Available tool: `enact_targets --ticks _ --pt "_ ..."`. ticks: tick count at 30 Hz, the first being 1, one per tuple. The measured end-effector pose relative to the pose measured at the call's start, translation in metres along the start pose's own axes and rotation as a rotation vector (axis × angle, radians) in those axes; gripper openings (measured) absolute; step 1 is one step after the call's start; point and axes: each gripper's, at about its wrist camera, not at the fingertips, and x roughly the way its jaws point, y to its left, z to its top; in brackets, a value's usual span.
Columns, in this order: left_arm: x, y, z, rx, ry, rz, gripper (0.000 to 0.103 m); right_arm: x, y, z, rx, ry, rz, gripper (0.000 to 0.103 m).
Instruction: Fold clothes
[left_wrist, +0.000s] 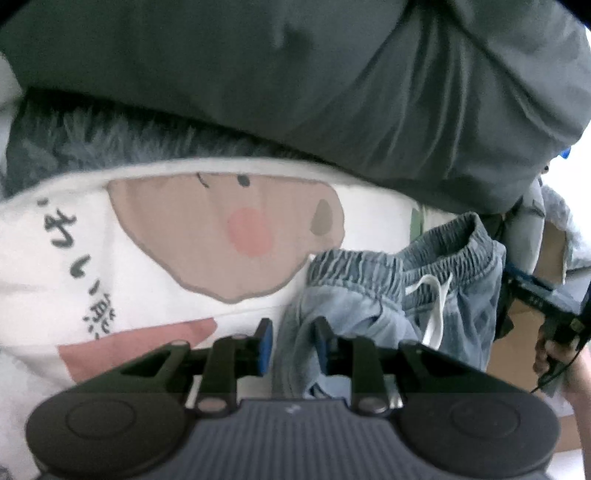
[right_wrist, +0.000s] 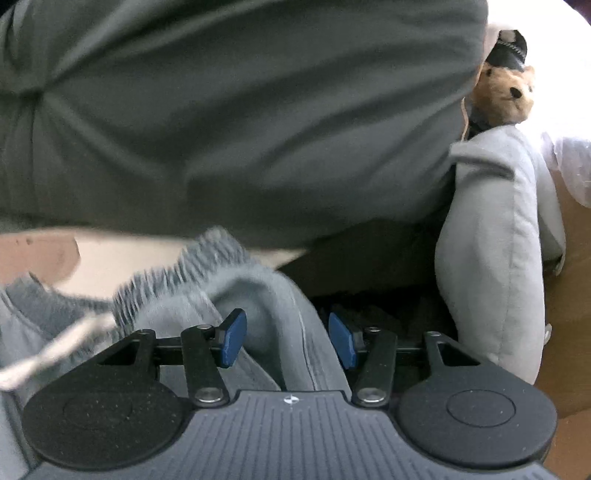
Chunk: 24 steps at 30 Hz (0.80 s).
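A bedroom at home, by the look of it: a dark grey duvet (left_wrist: 295, 74) heaped over a cartoon-printed white sheet (left_wrist: 184, 240); a plush teddy bear (right_wrist: 506, 96) behind a pale grey cushion (right_wrist: 495, 240); cardboard boxes (left_wrist: 524, 332) alongside.

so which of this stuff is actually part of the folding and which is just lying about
Part of the job:
- blue shorts with white drawstring
- left tongs, right tongs

Just lying about:
- dark grey duvet
- cartoon-print pillow
- teddy bear
- light grey cushion
- cardboard box
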Motion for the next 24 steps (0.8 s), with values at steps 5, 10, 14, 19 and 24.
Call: enact_targets --ticks 5,10,14,19,24 --pt "0.018 -0.001 -0.005 -0.003 0.019 0.000 0.037 0.006 -0.005 -0.003 -0.018 0.042 -0.057 0.057" --pt "0.030 -0.010 -0.003 0.014 0.005 0.000 0.038 -0.003 -0.013 -0.004 -0.022 0.035 -0.067 0.057" --pt "0.028 -0.012 -0.001 0.018 -0.009 -0.009 0.038 -0.014 -0.012 -0.003 -0.060 0.000 -0.043 0.057" --pt "-0.001 -0.011 -0.003 0.025 -0.067 -0.008 0.038 -0.020 -0.012 0.011 -0.093 -0.045 0.009 0.057" --pt "0.001 -0.002 0.003 -0.006 -0.083 -0.007 0.038 -0.017 -0.008 0.022 -0.132 -0.055 0.028 0.057"
